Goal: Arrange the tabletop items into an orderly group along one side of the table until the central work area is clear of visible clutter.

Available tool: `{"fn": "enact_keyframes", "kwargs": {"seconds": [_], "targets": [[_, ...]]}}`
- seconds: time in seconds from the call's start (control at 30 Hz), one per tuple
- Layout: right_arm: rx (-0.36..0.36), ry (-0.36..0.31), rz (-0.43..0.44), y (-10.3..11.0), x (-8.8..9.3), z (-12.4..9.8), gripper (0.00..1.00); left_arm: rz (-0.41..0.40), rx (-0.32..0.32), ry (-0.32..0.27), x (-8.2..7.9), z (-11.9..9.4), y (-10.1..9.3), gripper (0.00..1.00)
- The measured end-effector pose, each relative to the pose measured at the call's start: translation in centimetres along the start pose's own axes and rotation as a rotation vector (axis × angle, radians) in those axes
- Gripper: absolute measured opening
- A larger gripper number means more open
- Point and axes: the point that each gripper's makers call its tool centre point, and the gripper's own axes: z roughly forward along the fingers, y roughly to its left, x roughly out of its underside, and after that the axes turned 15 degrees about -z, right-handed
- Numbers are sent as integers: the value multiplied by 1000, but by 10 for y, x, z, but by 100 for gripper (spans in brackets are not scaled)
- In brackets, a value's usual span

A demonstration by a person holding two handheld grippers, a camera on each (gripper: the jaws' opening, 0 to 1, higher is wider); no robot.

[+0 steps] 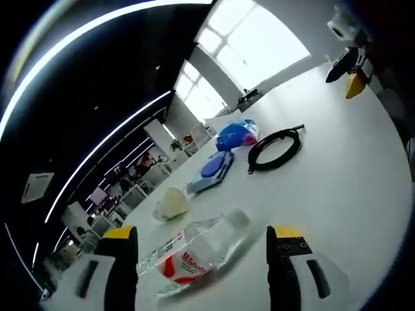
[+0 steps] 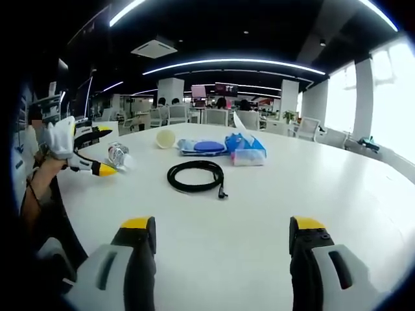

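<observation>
Bottle: our left gripper [image 1: 202, 259] has its jaws spread wide on either side of the clear water bottle [image 1: 198, 249], which lies on its side; we cannot tell if they touch it.
Right gripper: our right gripper [image 2: 220, 241] hangs wide apart and empty above bare table [image 2: 337, 188].
Beyond: cream cup [image 1: 171, 203], blue flat item [image 1: 214, 168], blue tissue pack [image 1: 237, 134] and coiled black cable [image 1: 275, 149] lie in a loose row.
Risk: we judge the round bottle may roll or squirt out if pinched off-centre.
Pose: left gripper low and rolled; right level, well apart.
</observation>
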Motion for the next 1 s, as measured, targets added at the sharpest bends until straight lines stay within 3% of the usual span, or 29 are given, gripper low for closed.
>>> {"fn": "enact_keyframes", "kwargs": {"seconds": [0.17, 0.43, 0.8, 1.0], "targets": [[-3, 2, 5, 0, 1, 1, 82, 103, -35, 21, -1, 3, 0, 80], [2, -2, 20, -1, 3, 0, 82, 115, -43, 9, -6, 6, -4, 79], [-2, -2, 23, 1, 3, 1, 81, 235, -70, 15, -9, 8, -8, 67], [-1, -2, 22, 1, 3, 1, 81, 280, -73, 33, -6, 10, -13, 66]]}}
